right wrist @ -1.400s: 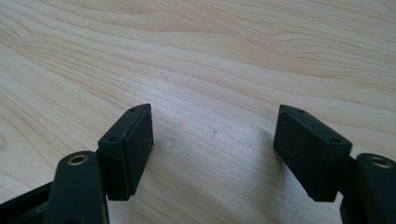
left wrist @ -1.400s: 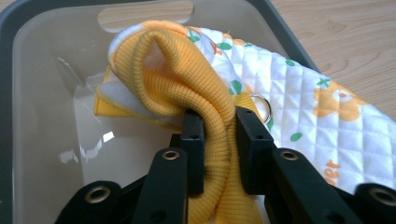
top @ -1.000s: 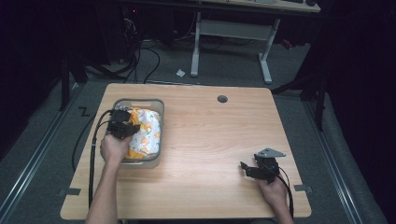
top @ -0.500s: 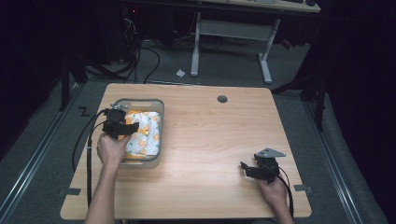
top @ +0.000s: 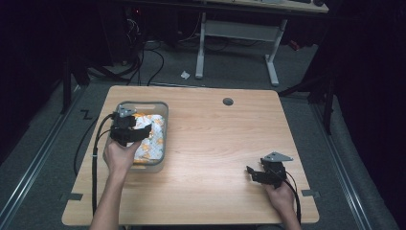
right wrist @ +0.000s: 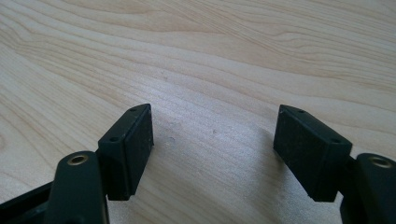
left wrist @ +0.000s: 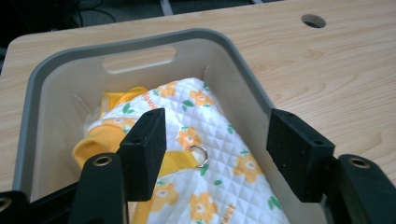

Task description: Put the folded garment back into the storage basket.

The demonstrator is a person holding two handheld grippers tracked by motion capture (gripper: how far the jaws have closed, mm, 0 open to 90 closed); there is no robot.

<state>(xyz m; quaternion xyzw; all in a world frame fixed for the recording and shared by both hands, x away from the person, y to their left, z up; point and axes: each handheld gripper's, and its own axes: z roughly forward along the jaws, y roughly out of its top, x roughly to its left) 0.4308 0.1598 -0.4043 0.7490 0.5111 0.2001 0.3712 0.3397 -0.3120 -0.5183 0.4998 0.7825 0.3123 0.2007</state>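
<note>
A grey plastic bin (top: 164, 143) (left wrist: 60, 60) stands at the table's left. Inside it lies a white quilted cloth with orange flowers (top: 151, 136) (left wrist: 219, 182), with yellow straps and a small metal ring (left wrist: 199, 156). My left gripper (top: 133, 134) (left wrist: 217, 149) hovers over the bin, open; its jaws have just been opening, and the cloth lies below them, not pinched. My right gripper (top: 253, 173) (right wrist: 212, 149) rests low over bare wood near the table's front right, open with nothing between its pads.
A round cable hole (top: 228, 101) (left wrist: 313, 20) sits near the table's far edge. Black cables (top: 95, 143) trail off the left side. A desk frame (top: 234, 33) stands on the floor behind the table. Bare wood (top: 215, 143) spans between the bin and the right gripper.
My left gripper has let go of the cloth, opened and lifted back toward the bin's near left side. The cloth now lies flat in the bin. The right gripper has not moved.
</note>
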